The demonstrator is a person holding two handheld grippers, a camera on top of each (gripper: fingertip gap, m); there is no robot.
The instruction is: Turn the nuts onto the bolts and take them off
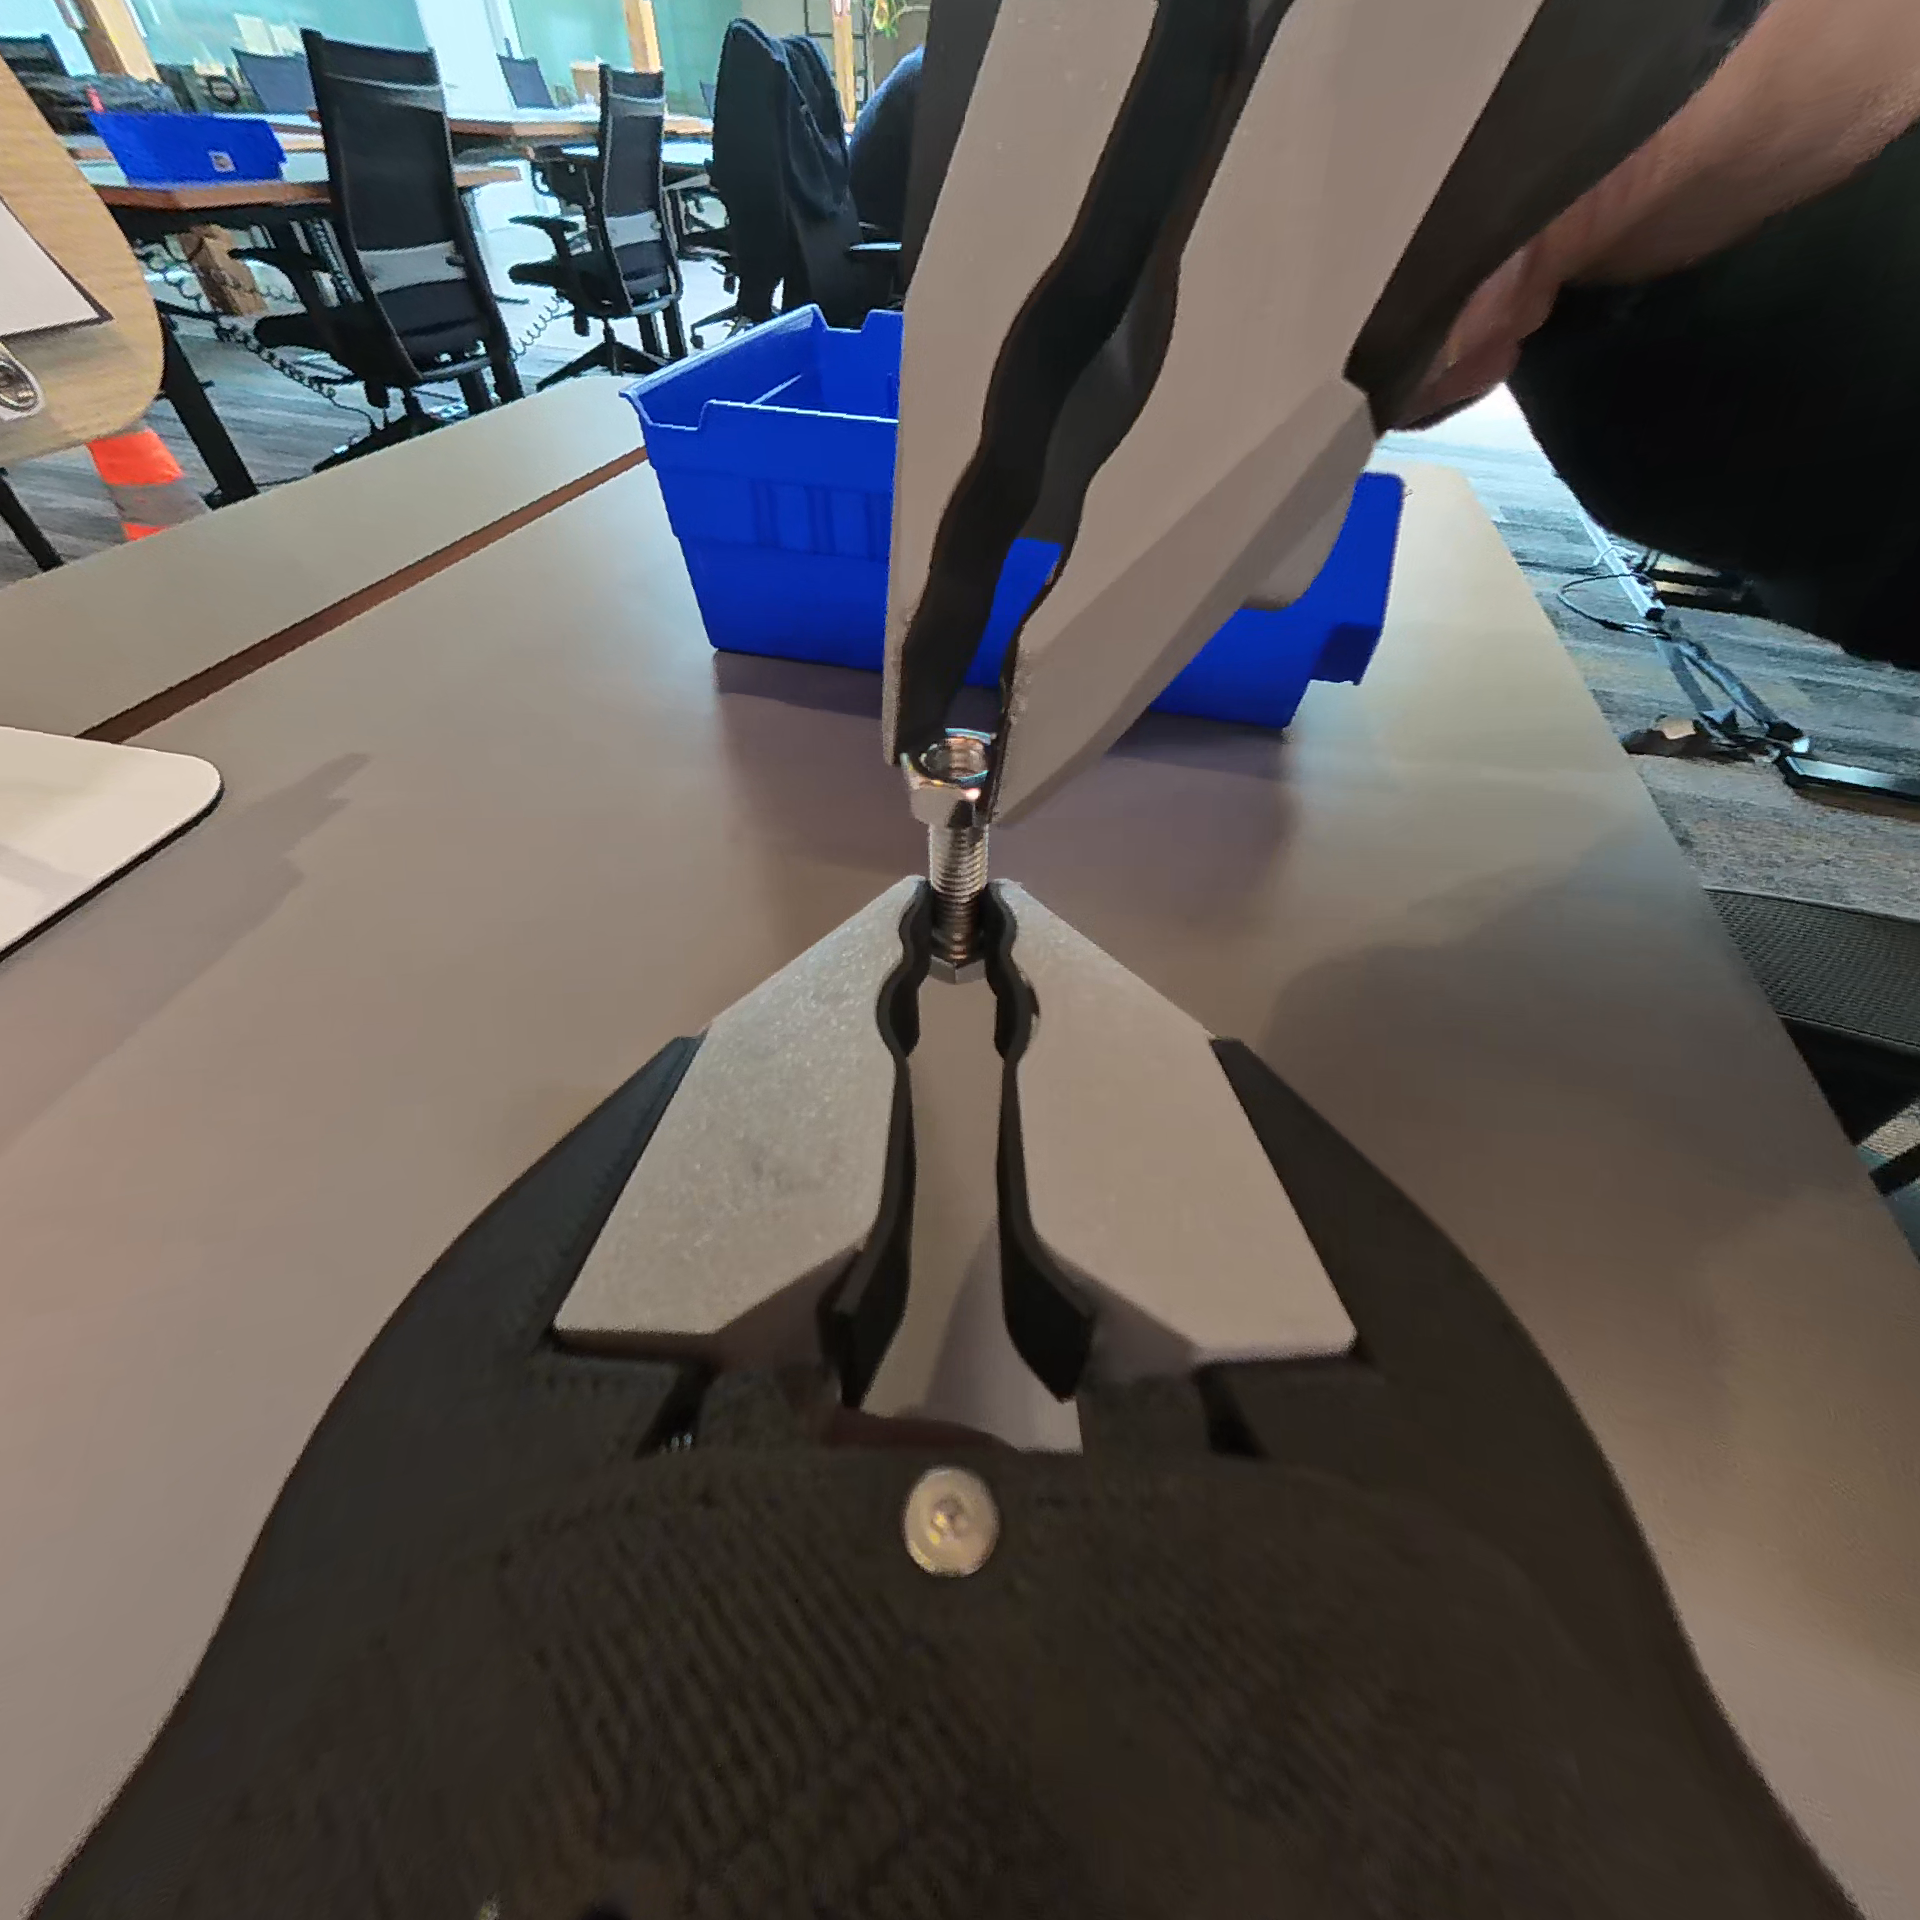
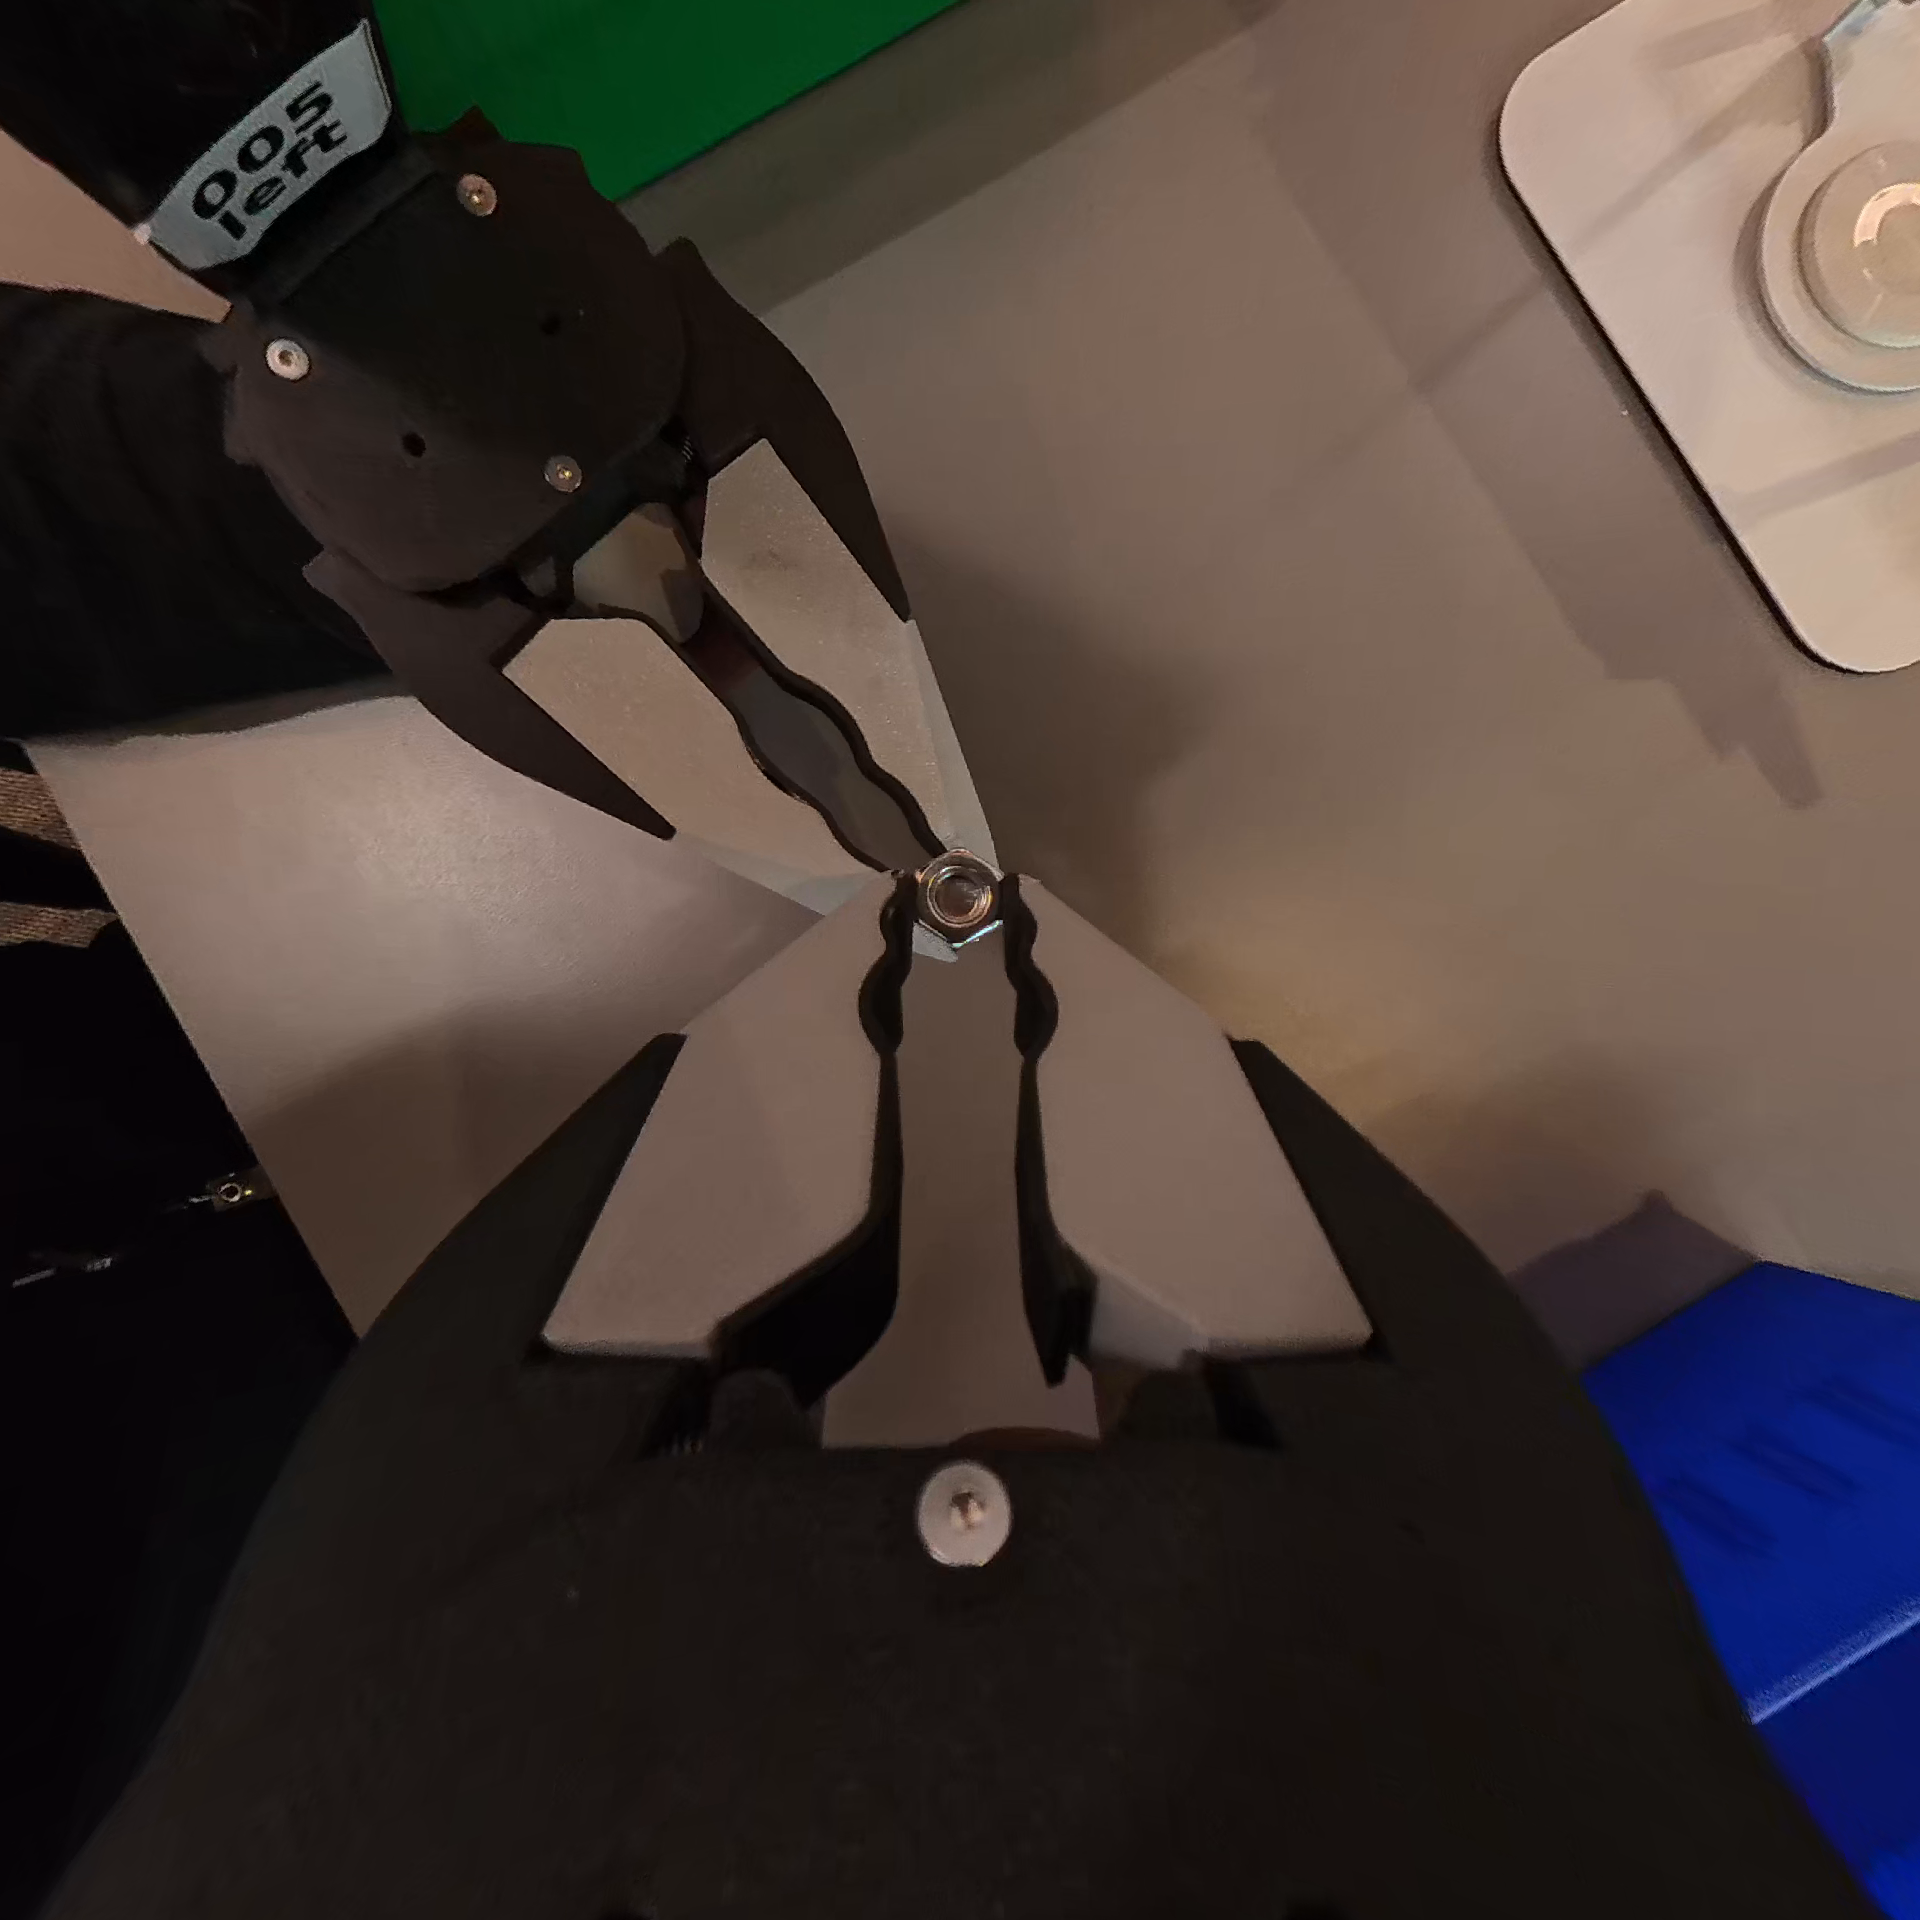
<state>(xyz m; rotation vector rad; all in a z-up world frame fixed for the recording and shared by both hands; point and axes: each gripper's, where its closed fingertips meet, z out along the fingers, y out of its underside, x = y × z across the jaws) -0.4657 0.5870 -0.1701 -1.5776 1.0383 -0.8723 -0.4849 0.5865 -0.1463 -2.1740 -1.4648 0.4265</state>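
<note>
My left gripper [image 1: 953, 914] is shut on a silver bolt [image 1: 951, 883], held upright above the grey table, its head low between the fingertips. A silver hex nut [image 1: 943, 781] sits on the bolt's top end. My right gripper [image 1: 948, 764] comes down from above and is shut on that nut. In the right wrist view the nut [image 2: 956, 902] shows end-on between my right gripper's [image 2: 954, 914] fingertips, and the left gripper [image 2: 914, 847] reaches in from the upper left, its tips meeting just under the nut. The bolt's shank is hidden there.
A blue plastic bin [image 1: 790, 499] stands on the grey table [image 1: 416, 935] just behind the grippers; its corner shows in the right wrist view [image 2: 1766, 1475]. A white rounded plate [image 2: 1704, 332] with a clear disc lies to one side. Office chairs and desks stand beyond. Only a small space, under 4 cm, lies between the two pairs of fingers.
</note>
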